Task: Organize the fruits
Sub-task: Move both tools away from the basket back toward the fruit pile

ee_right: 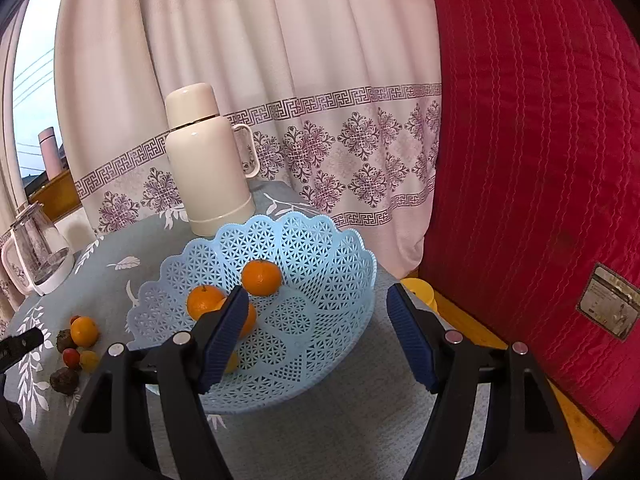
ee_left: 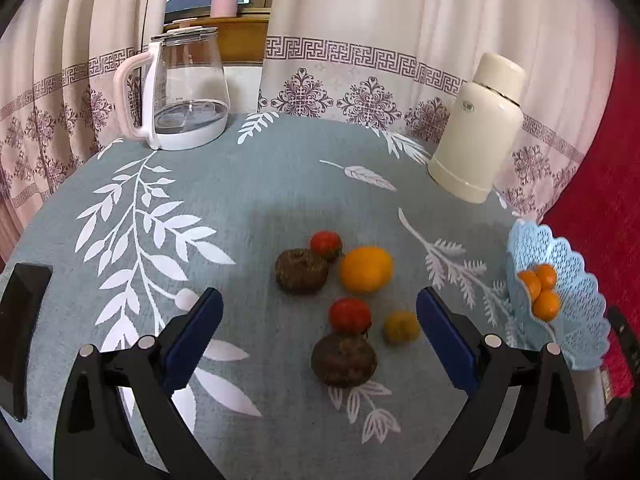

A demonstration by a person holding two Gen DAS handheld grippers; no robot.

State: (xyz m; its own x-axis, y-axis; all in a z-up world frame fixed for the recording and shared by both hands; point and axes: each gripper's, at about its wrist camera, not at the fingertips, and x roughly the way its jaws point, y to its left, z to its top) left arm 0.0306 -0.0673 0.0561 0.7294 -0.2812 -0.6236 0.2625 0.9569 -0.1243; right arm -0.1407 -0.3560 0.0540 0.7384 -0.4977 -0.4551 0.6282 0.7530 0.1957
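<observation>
Left gripper (ee_left: 319,340) sits closest, jaws spread wide, nothing between the pads; loose fruit lies on the table (ee_left: 248,184) right ahead of it. Right gripper (ee_right: 316,334) also stands open and empty, hovering over the blue lattice basket (ee_right: 340,248), which already holds oranges (ee_right: 261,277). Basket looks like thin plastic: light, probably slides if bumped, so drop fruit in gently. Loose pile, big to small: yellow-orange citrus (ee_left: 366,269), firm, round, will likely roll; pinch across the widest part. Near brown fruit (ee_left: 344,360) and far brown fruit (ee_left: 302,271) have rough skin, so probably good friction; grab across the flat sides. Near tomato (ee_left: 349,315) touches the near brown fruit, far tomato (ee_left: 326,242) touches the far one; smooth skin, soft, likely bruises, so go with light squeeze at mid-height. Small yellow fruit (ee_left: 401,327) sits apart, easiest first pick.
</observation>
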